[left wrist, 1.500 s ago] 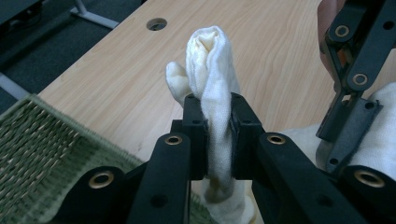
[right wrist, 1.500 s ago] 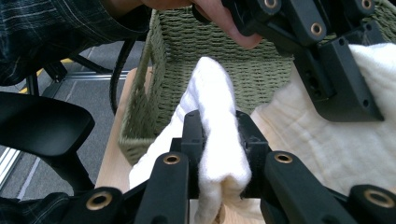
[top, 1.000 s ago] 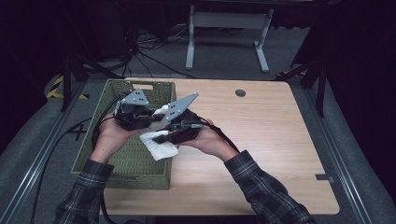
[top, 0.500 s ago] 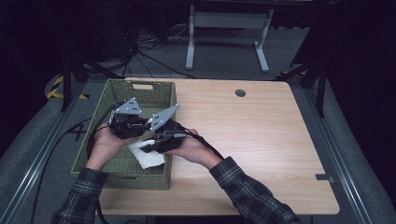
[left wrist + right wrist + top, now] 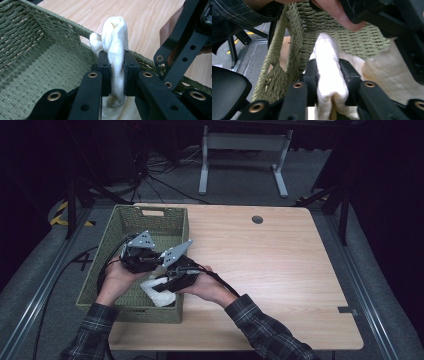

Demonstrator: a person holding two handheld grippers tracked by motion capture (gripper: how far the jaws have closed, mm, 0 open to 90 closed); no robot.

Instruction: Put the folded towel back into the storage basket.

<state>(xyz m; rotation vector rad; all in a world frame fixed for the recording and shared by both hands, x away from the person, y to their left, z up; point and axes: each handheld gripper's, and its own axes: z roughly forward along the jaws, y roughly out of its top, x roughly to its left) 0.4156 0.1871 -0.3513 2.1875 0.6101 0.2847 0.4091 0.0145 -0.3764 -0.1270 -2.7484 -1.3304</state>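
A white cloth [image 5: 159, 292] hangs bunched between my two grippers, low inside the near right corner of a green woven basket [image 5: 150, 209]. My left gripper [image 5: 154, 271] is shut on a rolled fold of the cloth [image 5: 115, 32], and its pads [image 5: 103, 67] squeeze that fold. My right gripper [image 5: 161, 286] comes in from the table side. Its jaws have just been opening a little. The cloth [image 5: 327, 50] still fills the gap between them and touches both pads [image 5: 348, 75]. More cloth spreads to the right of that fold in the right gripper view.
The basket stands on the left end of a light wooden table [image 5: 270, 265], with its woven wall [image 5: 279, 65] close in front of my right gripper. A round grommet hole [image 5: 257, 219] sits at the table's far edge. Cables trail from both grippers to the left.
Both hands have come down and to the left with the cloth, from over the basket's right rim to low inside the basket near its front.
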